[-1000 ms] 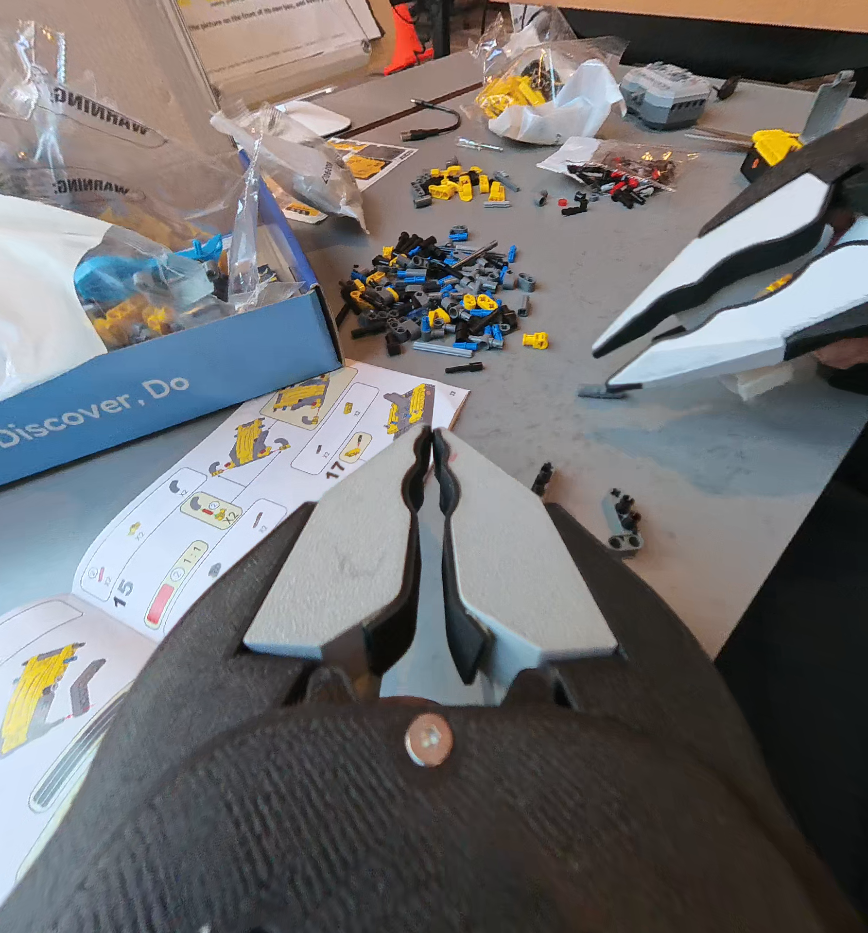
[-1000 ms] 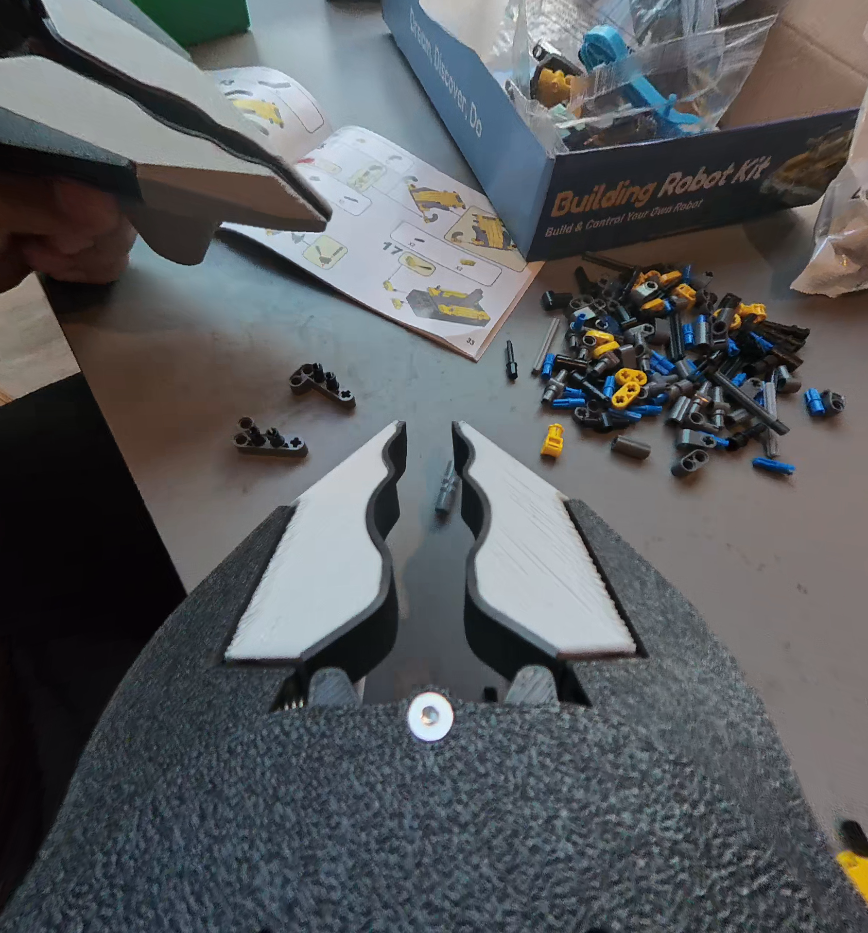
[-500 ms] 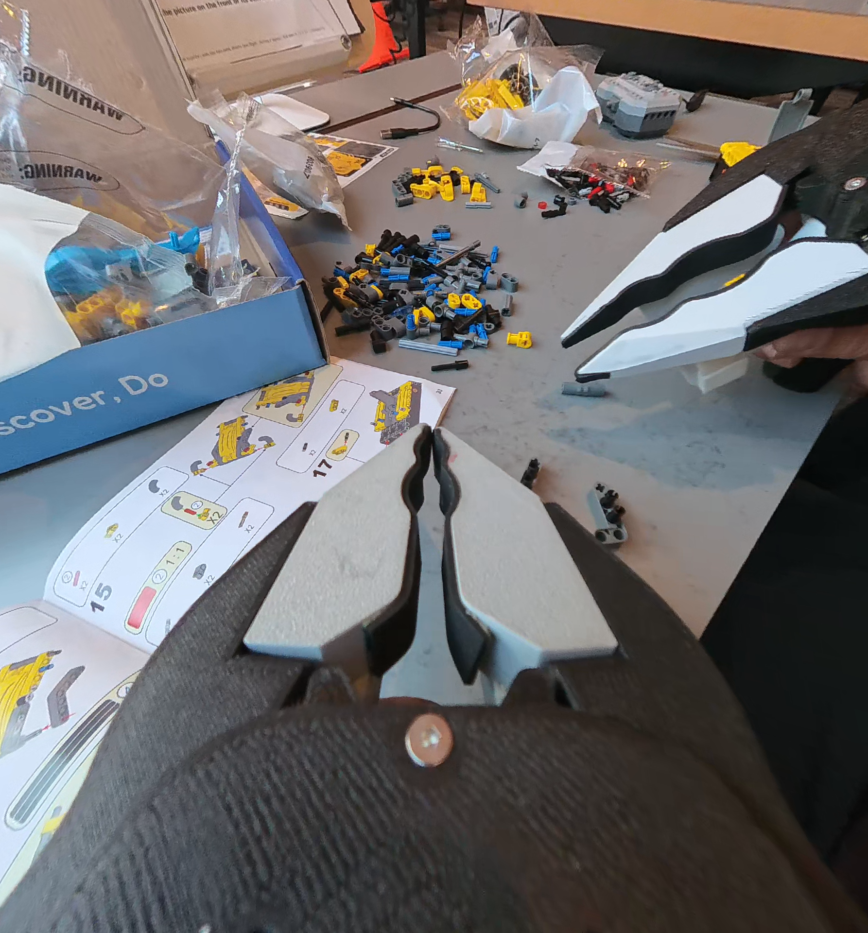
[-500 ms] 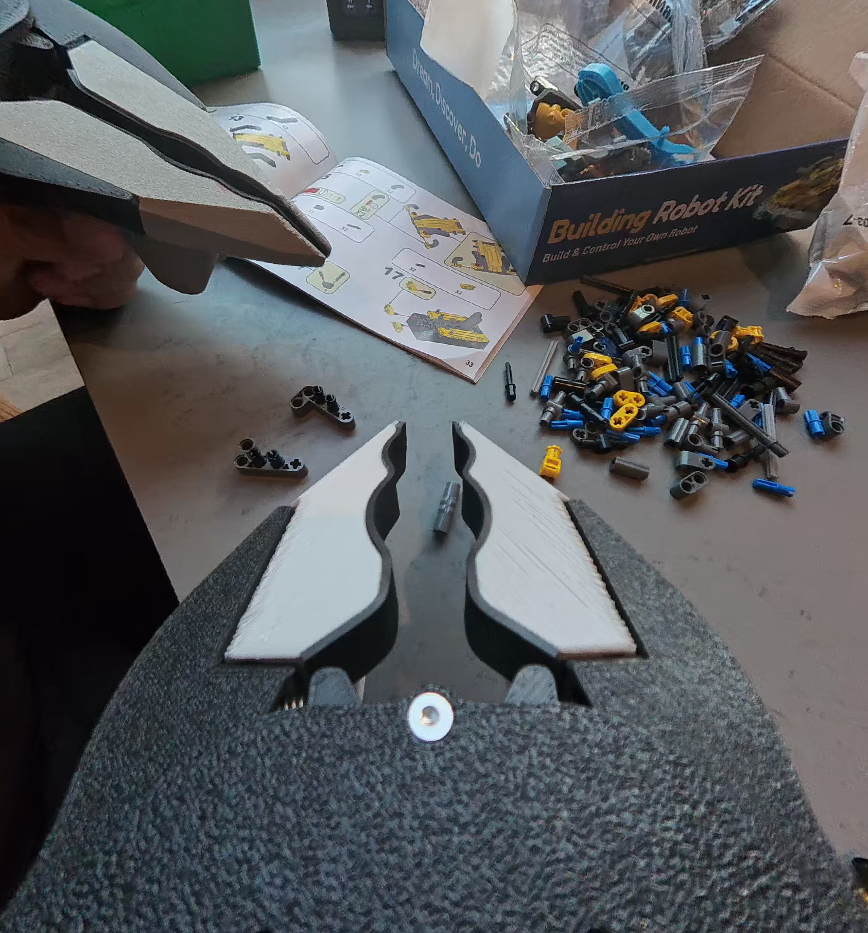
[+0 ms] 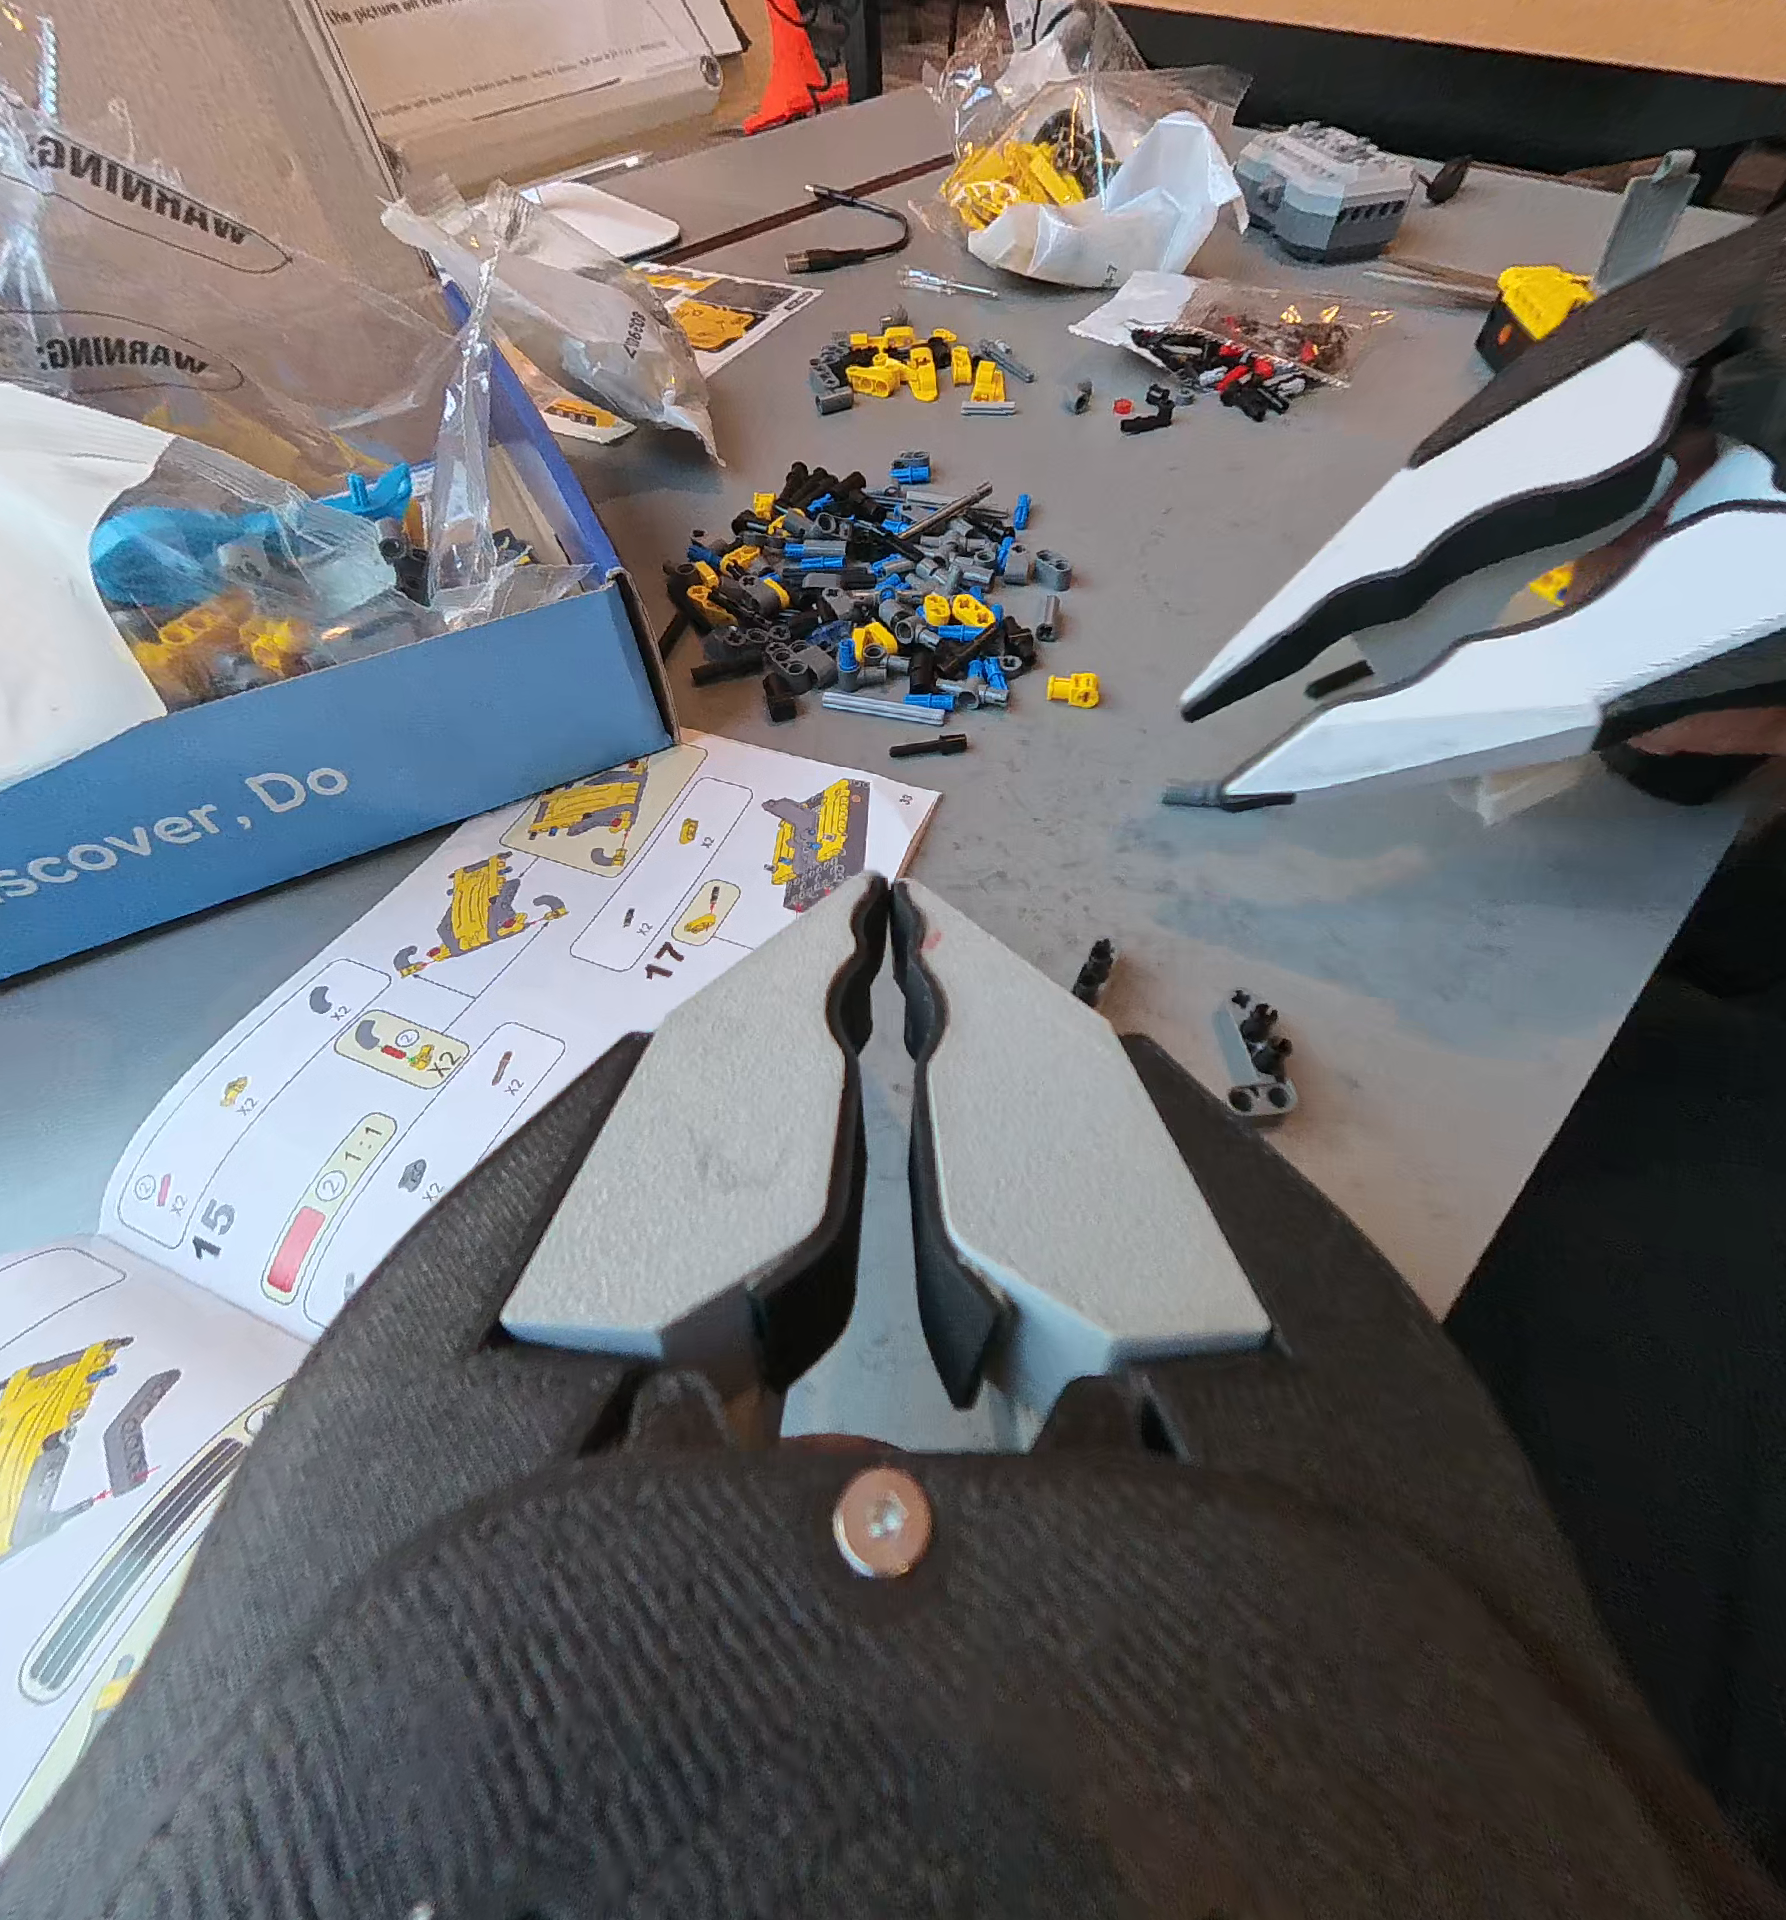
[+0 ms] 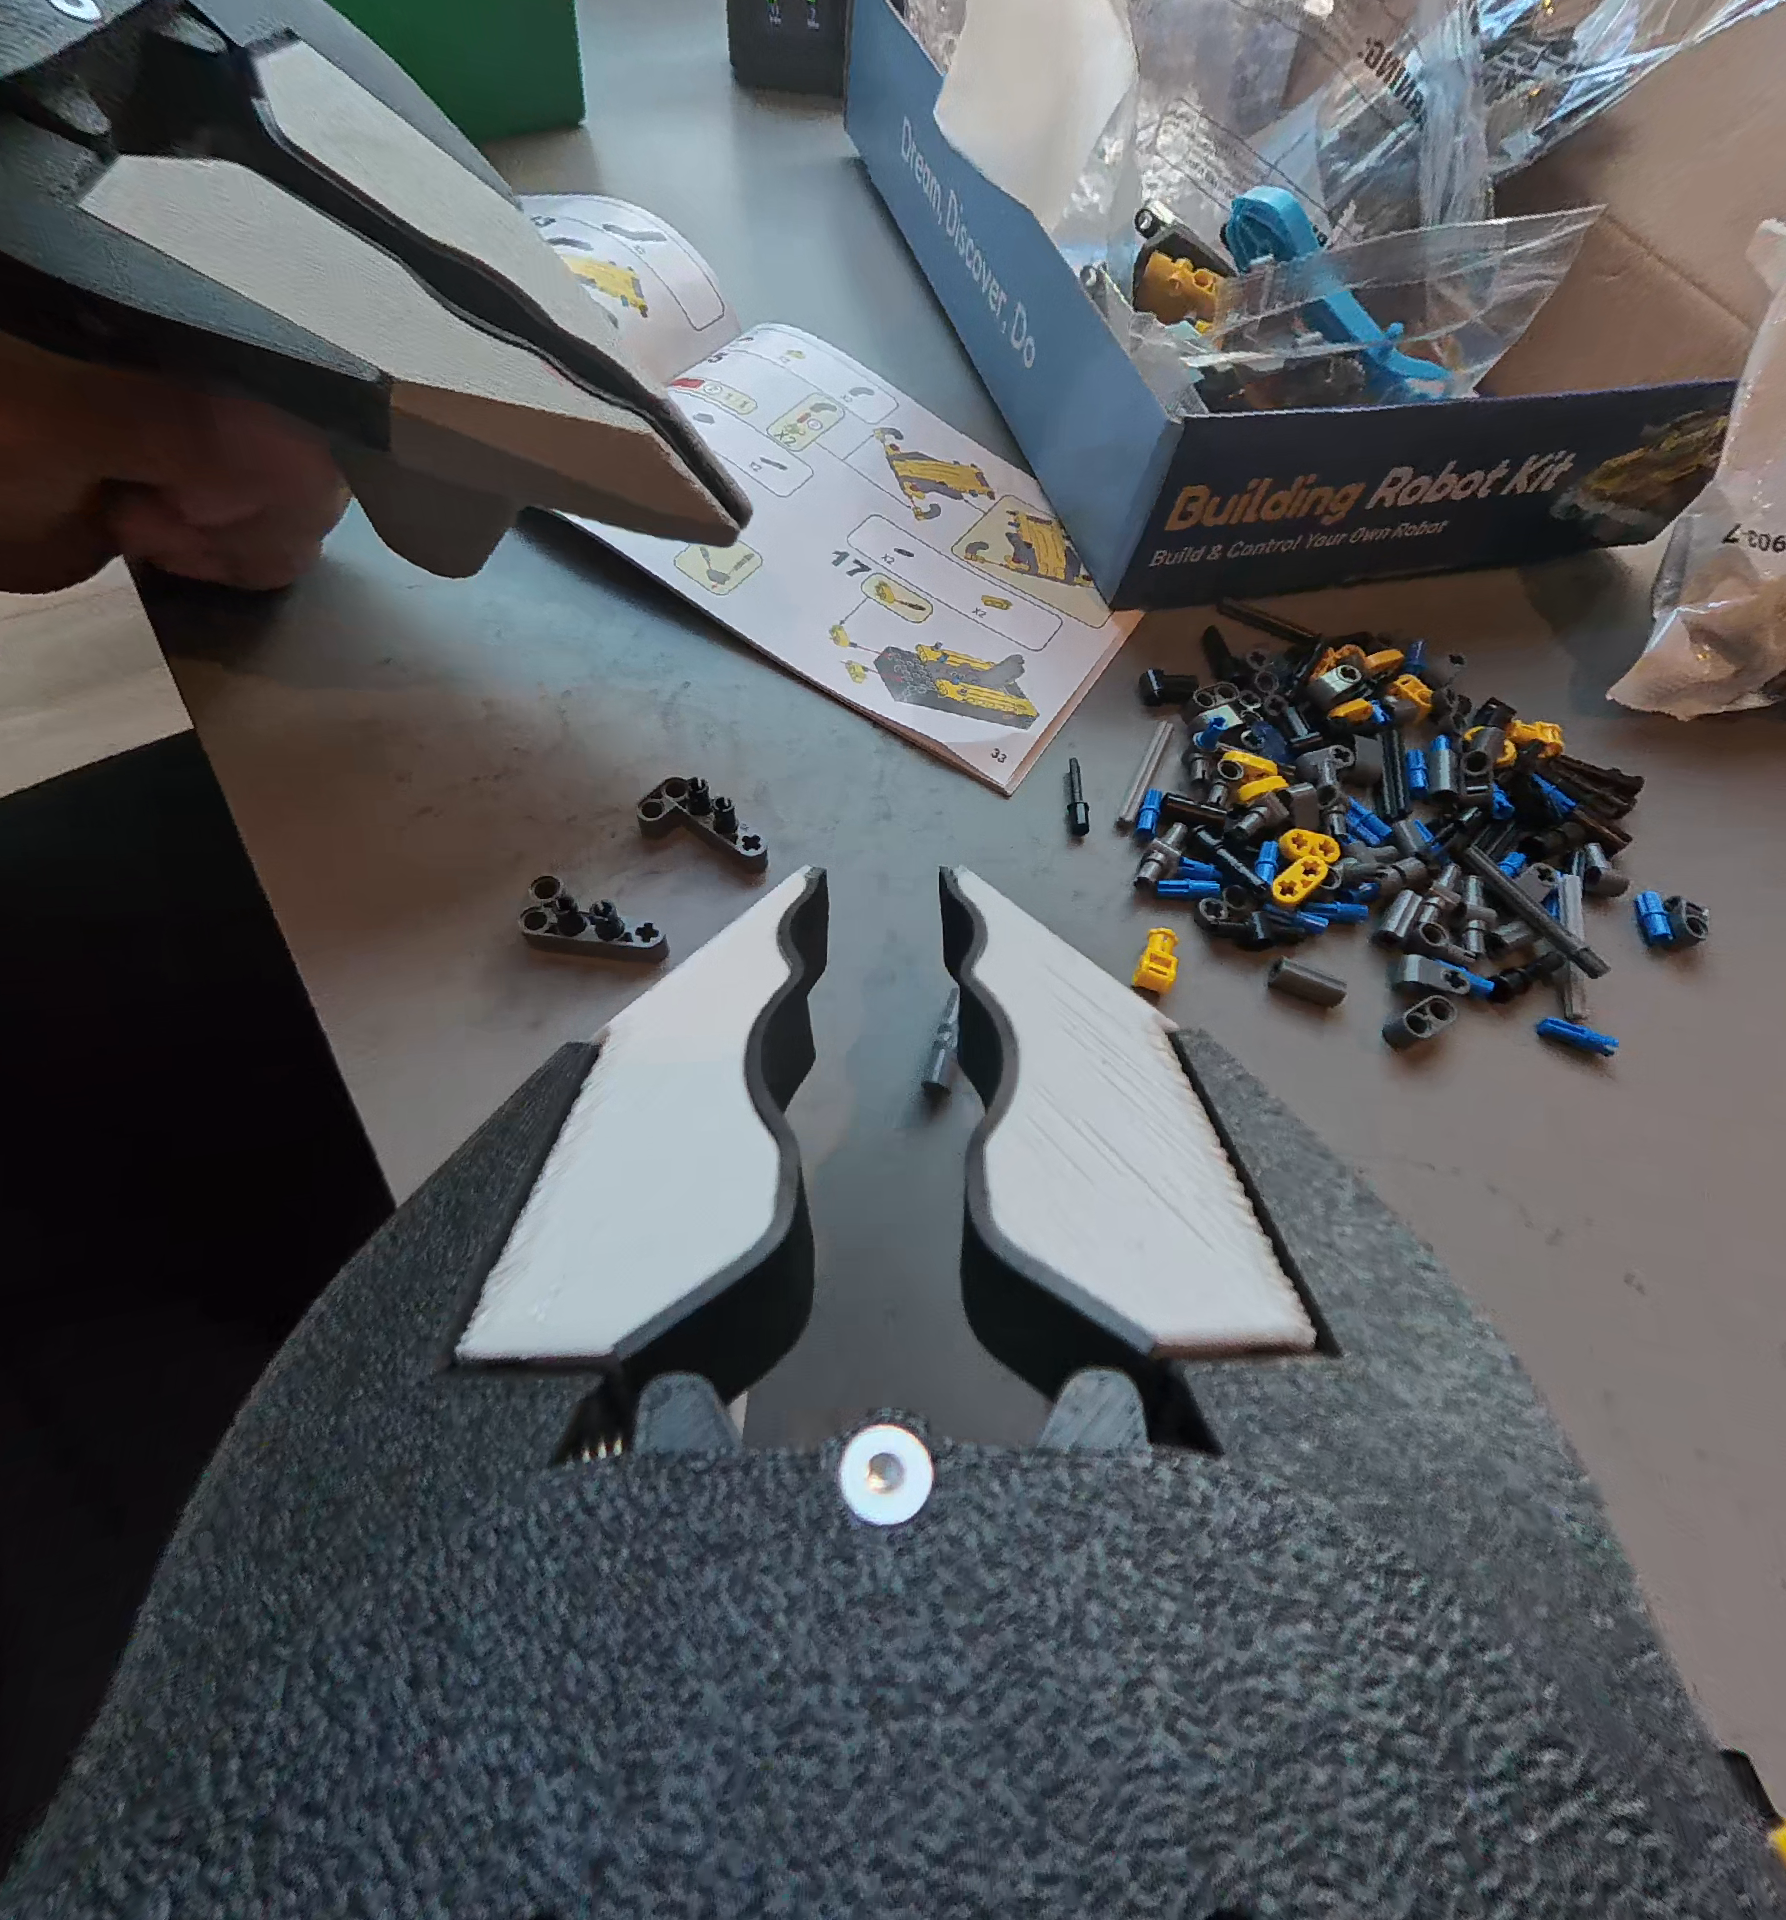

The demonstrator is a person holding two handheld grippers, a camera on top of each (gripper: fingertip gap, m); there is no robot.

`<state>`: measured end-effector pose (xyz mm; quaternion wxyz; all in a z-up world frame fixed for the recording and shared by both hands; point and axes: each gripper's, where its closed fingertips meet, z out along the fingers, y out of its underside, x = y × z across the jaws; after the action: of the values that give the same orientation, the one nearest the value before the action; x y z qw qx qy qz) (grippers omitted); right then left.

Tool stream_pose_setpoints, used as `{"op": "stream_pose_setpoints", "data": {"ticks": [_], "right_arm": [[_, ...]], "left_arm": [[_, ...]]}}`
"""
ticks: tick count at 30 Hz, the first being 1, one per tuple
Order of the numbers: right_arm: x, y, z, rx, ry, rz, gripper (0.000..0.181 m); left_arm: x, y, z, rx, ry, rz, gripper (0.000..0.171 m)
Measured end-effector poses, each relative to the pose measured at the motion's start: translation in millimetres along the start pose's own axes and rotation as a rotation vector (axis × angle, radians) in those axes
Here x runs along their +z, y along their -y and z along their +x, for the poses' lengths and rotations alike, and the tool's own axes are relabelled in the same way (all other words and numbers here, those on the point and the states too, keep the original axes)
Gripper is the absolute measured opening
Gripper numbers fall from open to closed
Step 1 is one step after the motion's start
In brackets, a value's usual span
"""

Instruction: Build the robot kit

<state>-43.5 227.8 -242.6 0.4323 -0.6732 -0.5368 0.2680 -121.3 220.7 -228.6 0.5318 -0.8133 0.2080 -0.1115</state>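
A small grey pin point(image 6: 941, 1042) lies flat on the grey table point(image 6: 556, 675), between the two fingers of the right gripper point(image 6: 884, 883). Those fingers are apart and hold nothing. The pin sits close against the inner side of the right-hand finger, well back from the tips. In the left wrist view the pin point(image 5: 1188, 796) pokes out just past the lower finger tip.

The left gripper point(image 5: 889, 896) has its fingers together with nothing between them. It hangs over the corner of an open paper booklet point(image 5: 598, 904).

Two dark bent pieces with pegs point(image 6: 702, 821) point(image 6: 590, 921) lie near the table's front edge, just left of the right gripper. A big heap of little parts point(image 6: 1388, 831) sits to its right, with a small yellow piece point(image 6: 1155, 958) at the near side. Behind the booklet stands a blue box point(image 6: 1024, 343) full of plastic bags.

The pin is tiny and round, so it could roll or flip away if one finger bumps it first. It lies off to one side, so a squeeze might push it along instead of catching it. The two bent pieces are close to the edge, and a knock could send them off
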Motion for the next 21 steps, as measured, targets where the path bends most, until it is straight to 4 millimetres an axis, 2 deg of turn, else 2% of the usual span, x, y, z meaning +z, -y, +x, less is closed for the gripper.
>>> {"op": "stream_pose_setpoints", "data": {"ticks": [5, 7, 9, 11, 13, 14, 16, 18, 21], "right_arm": [[-7.9, 6.2, 0.8, -0.007, -0.029, 0.054, 0.021], [-19.7, 9.3, 5.3, 0.036, -0.048, 0.078, 0.021], [-54.2, 20.9, 18.8, 0.084, -0.089, 0.149, 0.021], [-105.2, 24.3, 53.7, 0.094, -0.224, 0.202, 0.019], [-156.6, 5.3, 90.9, 0.156, -0.341, 0.183, 0.025], [-179.8, -7.4, 102.8, 0.207, -0.368, 0.181, 0.028], [-215.1, -28.5, 108.6, 0.277, -0.357, 0.200, 0.031], [-230.7, -48.0, 99.9, 0.298, -0.305, 0.174, 0.032], [-225.9, -66.3, 81.5, 0.315, -0.219, 0.128, 0.038]], "left_arm": [[3.3, -3.8, 0.3, 0.011, 0.006, -0.033, 0.000], [3.7, -4.3, -1.0, 0.006, 0.012, -0.037, 0.000], [4.2, -5.4, -3.1, -0.011, 0.017, -0.046, 0.000], [3.7, -5.1, -2.1, -0.024, -0.002, -0.042, 0.000], [1.6, -6.9, -3.5, -0.039, -0.001, -0.047, 0.000], [0.3, -7.6, -3.0, -0.039, -0.007, -0.048, 0.000], [-1.8, -7.8, -2.1, -0.037, -0.014, -0.044, 0.000], [-1.8, -7.9, -0.6, -0.041, -0.028, -0.044, 0.000], [0.4, -10.8, 2.1, -0.051, -0.058, -0.069, 0.000]]}}
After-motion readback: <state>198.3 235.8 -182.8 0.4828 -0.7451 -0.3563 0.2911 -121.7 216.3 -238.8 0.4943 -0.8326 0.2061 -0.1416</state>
